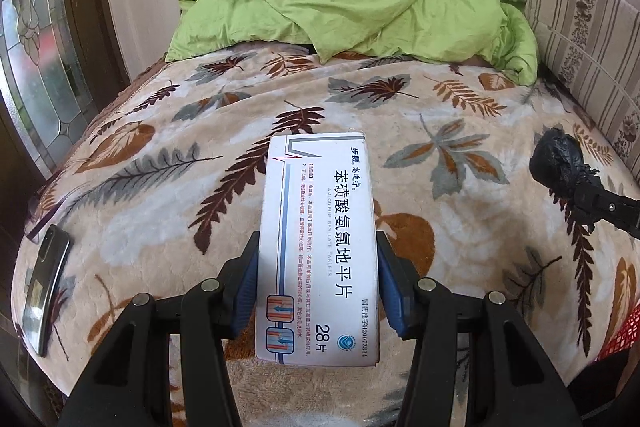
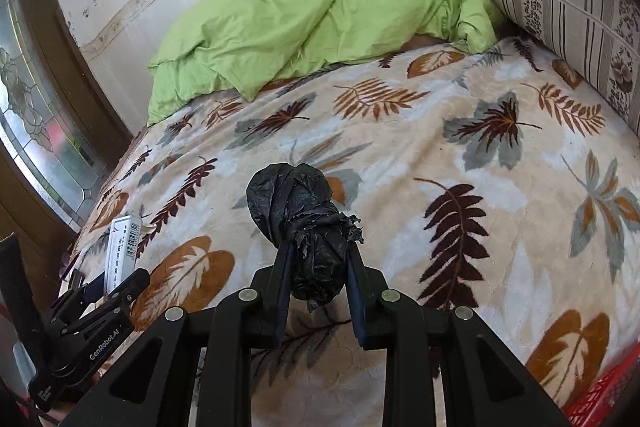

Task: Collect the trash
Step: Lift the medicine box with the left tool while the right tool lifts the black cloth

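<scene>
Left wrist view: the left gripper [image 1: 318,267] squeezes a white pill box [image 1: 318,247] between its blue pads, above the leaf blanket [image 1: 440,107]. A phone [image 1: 44,287] lies on the near left. Right wrist view: the right gripper [image 2: 318,259] pinches a knotted black bag [image 2: 296,211] over the bed. A green quilt [image 2: 300,23] is bunched far away. A red basket [image 2: 608,395] peeks in near right.

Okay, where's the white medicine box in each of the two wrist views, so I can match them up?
Left wrist view: the white medicine box fills the lower centre, clamped between the left gripper fingers, printed face to the camera.
Right wrist view: the same box sits at the lower left edge, seen edge-on with its barcode showing, held by the left gripper.
Shared landmark: the green quilt bunched at the far end of the bed.
</scene>
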### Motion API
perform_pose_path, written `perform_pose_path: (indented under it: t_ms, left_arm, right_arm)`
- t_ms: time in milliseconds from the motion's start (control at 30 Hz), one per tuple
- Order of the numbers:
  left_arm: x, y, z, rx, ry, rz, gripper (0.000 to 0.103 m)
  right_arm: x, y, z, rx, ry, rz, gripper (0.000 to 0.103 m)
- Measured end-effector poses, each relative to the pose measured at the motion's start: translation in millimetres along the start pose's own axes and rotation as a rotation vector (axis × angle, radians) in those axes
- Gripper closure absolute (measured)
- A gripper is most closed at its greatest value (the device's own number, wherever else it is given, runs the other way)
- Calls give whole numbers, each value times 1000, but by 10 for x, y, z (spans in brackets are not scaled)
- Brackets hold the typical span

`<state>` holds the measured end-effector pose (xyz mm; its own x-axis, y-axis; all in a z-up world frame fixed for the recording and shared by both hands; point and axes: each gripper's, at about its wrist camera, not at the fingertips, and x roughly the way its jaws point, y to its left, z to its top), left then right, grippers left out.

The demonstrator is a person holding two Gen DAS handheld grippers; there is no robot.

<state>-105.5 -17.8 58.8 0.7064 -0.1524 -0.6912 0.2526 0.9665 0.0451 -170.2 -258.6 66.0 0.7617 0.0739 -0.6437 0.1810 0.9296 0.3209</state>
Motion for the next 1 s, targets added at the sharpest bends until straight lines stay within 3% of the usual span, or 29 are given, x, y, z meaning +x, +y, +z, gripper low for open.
perform_pose_path:
  t_ms: [300, 1000]
  left_arm:
    - [24, -18, -3, 11, 1, 1, 52]
    - [79, -82, -7, 29, 8, -4, 52]
  right_arm:
    - [86, 146, -30, -63, 16, -9, 77]
    - [87, 79, -15, -43, 22, -5, 77]
